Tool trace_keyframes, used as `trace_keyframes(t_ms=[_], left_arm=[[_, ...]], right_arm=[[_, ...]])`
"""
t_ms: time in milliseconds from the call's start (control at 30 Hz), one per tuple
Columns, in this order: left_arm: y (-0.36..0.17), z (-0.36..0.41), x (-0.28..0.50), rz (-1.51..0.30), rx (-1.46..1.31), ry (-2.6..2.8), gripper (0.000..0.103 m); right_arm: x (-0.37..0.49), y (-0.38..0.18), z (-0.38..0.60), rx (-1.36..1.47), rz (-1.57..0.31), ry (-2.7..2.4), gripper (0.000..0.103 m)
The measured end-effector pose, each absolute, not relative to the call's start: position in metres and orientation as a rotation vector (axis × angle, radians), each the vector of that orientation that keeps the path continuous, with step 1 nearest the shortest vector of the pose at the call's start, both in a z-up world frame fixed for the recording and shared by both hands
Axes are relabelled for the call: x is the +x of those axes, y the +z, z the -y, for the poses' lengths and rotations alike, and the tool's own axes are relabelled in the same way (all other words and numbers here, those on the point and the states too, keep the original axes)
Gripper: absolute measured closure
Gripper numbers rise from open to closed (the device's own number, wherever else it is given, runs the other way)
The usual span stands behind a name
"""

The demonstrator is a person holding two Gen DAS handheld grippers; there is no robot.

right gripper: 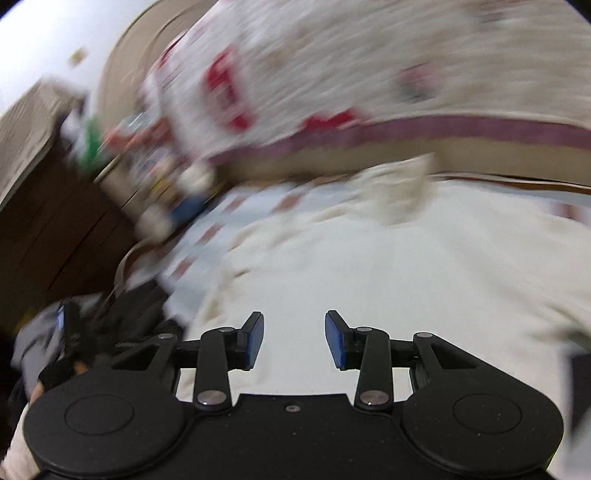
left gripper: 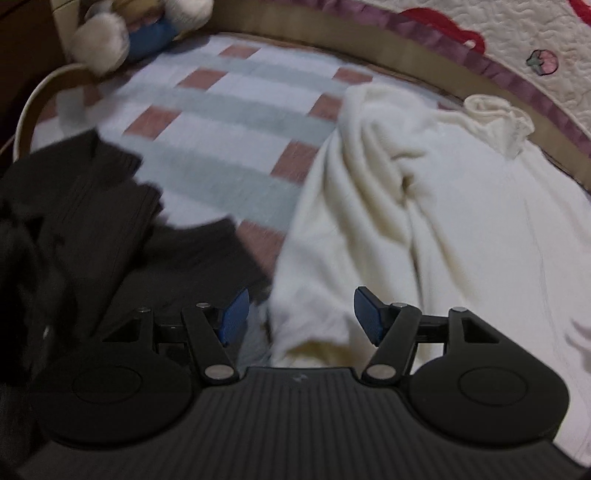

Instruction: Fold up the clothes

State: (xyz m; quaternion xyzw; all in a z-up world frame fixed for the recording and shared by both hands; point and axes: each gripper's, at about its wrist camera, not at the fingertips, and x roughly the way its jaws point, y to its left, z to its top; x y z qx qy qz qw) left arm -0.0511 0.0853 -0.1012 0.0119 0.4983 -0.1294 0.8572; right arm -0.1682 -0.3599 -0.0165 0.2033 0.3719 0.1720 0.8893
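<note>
Cream garment [left gripper: 424, 229] spread on the checked bedcover [left gripper: 229, 122], both grippers above it with jaws apart.

Dark brown clothing [left gripper: 96, 221] lies heaped at the near left of the bed, just beside the cream garment's left edge. The left gripper [left gripper: 301, 314] tilts steeply down over that edge, its blue pads [left gripper: 232, 317] spread with nothing between them. A plush toy [left gripper: 122, 33] sits at the far left corner. A quilt with red shapes and a purple border [left gripper: 517, 44] rises along the far right side. In the right wrist view, heavily blurred, the right gripper [right gripper: 294, 339] points over the garment's broad flat middle, its pads parted and empty; a dark wooden cabinet [right gripper: 55, 221] stands at left.
</note>
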Motion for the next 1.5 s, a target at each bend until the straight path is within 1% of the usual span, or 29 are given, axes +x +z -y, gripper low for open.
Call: trace_keyframes(t_ms=[133, 167, 200, 333, 400, 500, 567, 633, 667, 700, 800, 900, 1100, 1233, 1367, 1500], left_arm=[[-0.106, -0.089, -0.061, -1.08, -0.052, -0.331, 0.039], [-0.107, -0.09, -0.063, -1.083, -0.082, -0.342, 0.034], [-0.109, -0.09, -0.064, -1.082, -0.102, -0.344, 0.032], [-0.121, -0.082, -0.06, -1.088, -0.104, -0.313, 0.031], [-0.129, -0.078, -0.057, -1.109, -0.093, -0.295, 0.022], [-0.14, -0.063, -0.061, -1.124, 0.031, -0.281, 0.022], [-0.144, -0.057, -0.064, -1.103, 0.078, -0.273, 0.023], [-0.142, -0.054, -0.066, -1.041, 0.122, -0.264, 0.056], [-0.139, -0.051, -0.068, -0.992, 0.172, -0.25, 0.087], [-0.134, -0.049, -0.071, -0.944, 0.223, -0.236, 0.091], [-0.107, -0.043, -0.083, -0.739, 0.379, -0.179, 0.092], [-0.069, -0.05, -0.075, -0.55, 0.489, -0.074, 0.092], [0.003, -0.086, 0.001, -0.393, 0.525, 0.083, 0.092], [0.028, -0.112, 0.07, -0.424, 0.481, 0.115, 0.092], [0.014, -0.12, 0.13, -0.502, 0.546, 0.148, 0.092], [0.004, -0.148, 0.175, -0.621, 0.318, 0.2, 0.092]], right_arm=[[-0.131, -0.05, 0.288, 0.322, -0.839, 0.476, 0.06], [-0.128, -0.059, 0.274, 0.295, -0.85, 0.482, 0.06], [-0.127, -0.068, 0.261, 0.27, -0.858, 0.475, 0.06], [-0.14, -0.093, 0.233, 0.242, -0.895, 0.454, 0.06], [-0.149, -0.097, 0.224, 0.128, -0.895, 0.439, 0.06], [-0.156, -0.101, 0.217, -0.027, -0.885, 0.413, 0.06], [-0.157, -0.102, 0.219, -0.047, -0.882, 0.408, 0.06], [-0.156, -0.104, 0.223, -0.024, -0.885, 0.406, 0.06], [-0.156, -0.105, 0.224, -0.01, -0.887, 0.405, 0.06], [-0.155, -0.107, 0.225, 0.003, -0.889, 0.404, 0.06], [-0.155, -0.112, 0.227, -0.011, -0.893, 0.392, 0.06], [-0.156, -0.116, 0.229, -0.047, -0.899, 0.388, 0.06], [-0.158, -0.125, 0.235, -0.041, -0.93, 0.398, 0.06], [-0.159, -0.133, 0.234, -0.024, -0.963, 0.424, 0.06], [-0.162, -0.139, 0.231, -0.032, -0.981, 0.445, 0.06], [-0.164, -0.142, 0.233, -0.021, -0.995, 0.452, 0.06]])
